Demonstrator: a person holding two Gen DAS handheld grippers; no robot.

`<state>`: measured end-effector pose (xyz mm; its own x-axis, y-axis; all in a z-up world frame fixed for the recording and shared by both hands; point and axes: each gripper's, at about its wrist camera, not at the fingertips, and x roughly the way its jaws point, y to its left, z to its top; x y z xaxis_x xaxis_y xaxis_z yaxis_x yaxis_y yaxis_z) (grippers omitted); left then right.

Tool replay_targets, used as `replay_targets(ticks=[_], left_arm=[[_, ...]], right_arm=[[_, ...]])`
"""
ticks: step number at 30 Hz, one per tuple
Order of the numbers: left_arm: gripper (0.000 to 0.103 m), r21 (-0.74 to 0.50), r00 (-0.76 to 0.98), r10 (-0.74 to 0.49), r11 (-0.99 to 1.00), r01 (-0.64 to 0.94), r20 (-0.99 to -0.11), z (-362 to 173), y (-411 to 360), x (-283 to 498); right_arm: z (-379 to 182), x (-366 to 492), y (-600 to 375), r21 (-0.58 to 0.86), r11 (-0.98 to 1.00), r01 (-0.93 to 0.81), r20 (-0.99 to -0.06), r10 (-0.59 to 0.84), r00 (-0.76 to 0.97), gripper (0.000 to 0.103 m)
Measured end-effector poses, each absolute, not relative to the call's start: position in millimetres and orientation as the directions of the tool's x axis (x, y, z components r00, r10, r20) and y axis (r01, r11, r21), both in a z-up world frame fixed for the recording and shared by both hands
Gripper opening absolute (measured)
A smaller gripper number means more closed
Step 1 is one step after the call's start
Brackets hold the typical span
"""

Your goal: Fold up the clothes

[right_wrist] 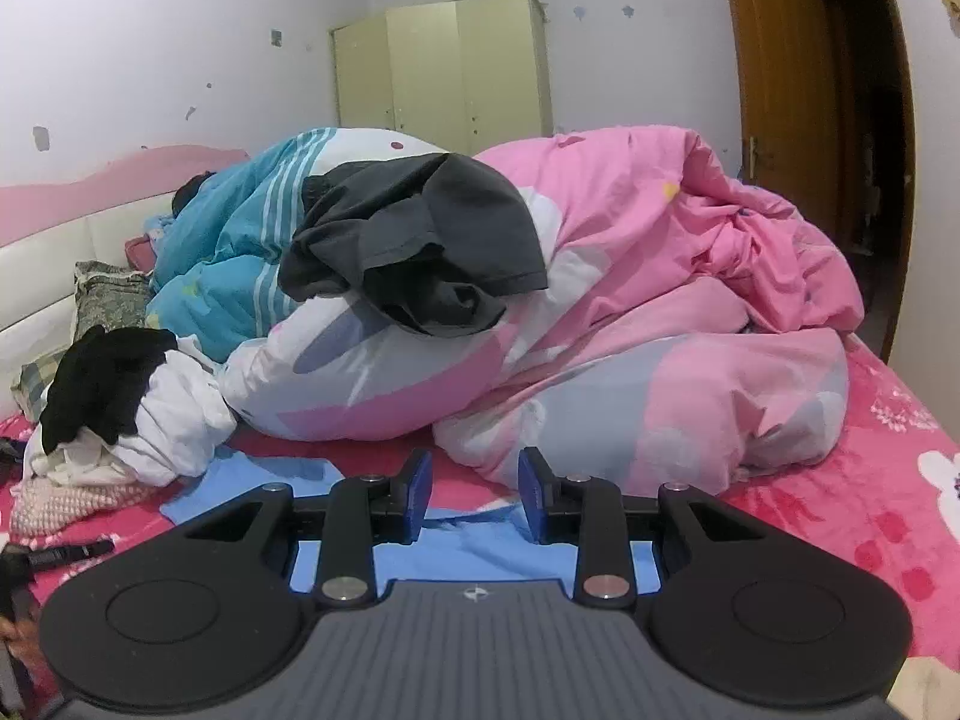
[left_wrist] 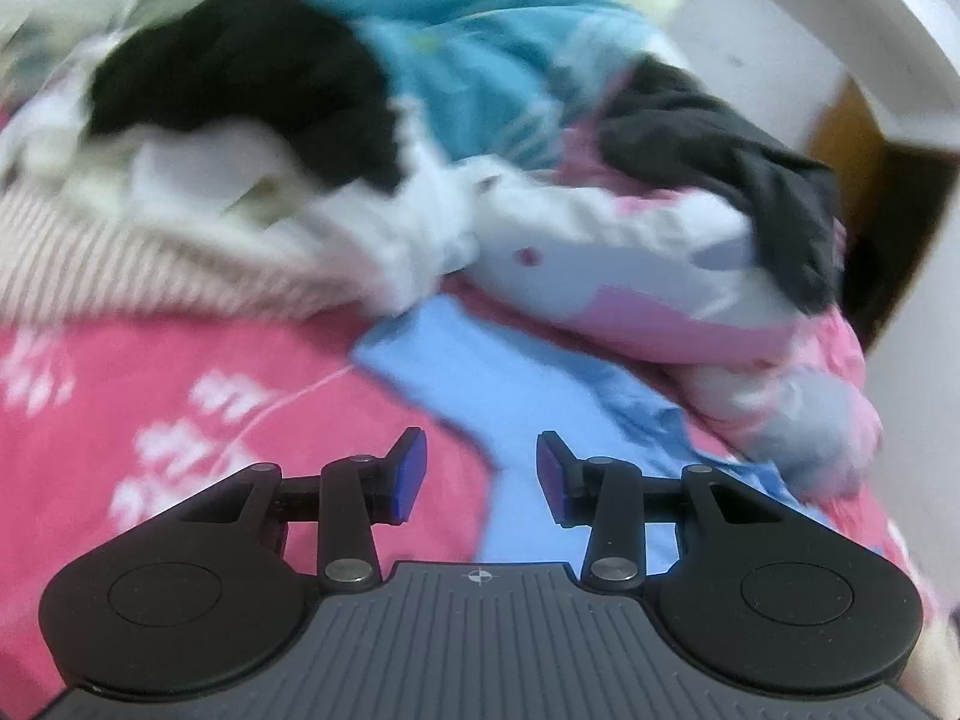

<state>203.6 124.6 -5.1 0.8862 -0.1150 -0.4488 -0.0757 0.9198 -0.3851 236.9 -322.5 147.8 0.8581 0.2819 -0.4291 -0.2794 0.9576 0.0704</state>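
- The left gripper (left_wrist: 481,477) hangs over the light blue garment (left_wrist: 522,420), fingers partly apart with nothing between them.
- That blue garment lies flat on the pink bedsheet (left_wrist: 150,420).
- The right gripper (right_wrist: 474,495) is also part open and holds nothing, above the same blue garment (right_wrist: 462,546).
- Behind, from left: a black-and-white clothes heap (right_wrist: 126,402), a dark grey garment (right_wrist: 420,240) on the pink quilt (right_wrist: 690,276).
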Motion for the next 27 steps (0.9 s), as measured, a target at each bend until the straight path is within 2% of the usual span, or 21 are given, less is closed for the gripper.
replay_targets(ticks=[4, 12, 15, 17, 22, 27], left_arm=[[0.044, -0.284, 0.877, -0.119, 0.959, -0.021, -0.466, 5, 89, 230], [0.044, -0.244, 0.811, -0.111, 0.969, -0.041, -0.575, -73, 53, 277], [0.044, -0.183, 0.804, -0.091, 0.983, -0.023, -0.587, -81, 48, 276], [0.044, -0.189, 0.805, -0.098, 0.982, -0.019, -0.585, -84, 51, 275], [0.044, -0.185, 0.813, -0.09, 0.983, -0.023, -0.576, -88, 51, 270], [0.044, -0.199, 0.813, -0.098, 0.98, -0.022, -0.575, -89, 53, 270]], right_arm=[[120, 258, -296, 0.042, 0.922, -0.384, -0.437, 0.362, 0.823, 0.033], [23, 340, -176, -0.036, 0.801, -0.598, -0.538, 0.489, 0.687, 0.026], [-7, 368, -139, -0.1, 0.745, -0.659, -0.572, 0.499, 0.651, 0.024], [-27, 386, -121, -0.118, 0.718, -0.686, -0.599, 0.499, 0.626, 0.023], [-63, 452, -101, -0.166, 0.742, -0.649, -0.619, 0.434, 0.654, 0.02], [-57, 510, -127, 0.007, 0.876, -0.483, -0.565, 0.402, 0.72, 0.021]])
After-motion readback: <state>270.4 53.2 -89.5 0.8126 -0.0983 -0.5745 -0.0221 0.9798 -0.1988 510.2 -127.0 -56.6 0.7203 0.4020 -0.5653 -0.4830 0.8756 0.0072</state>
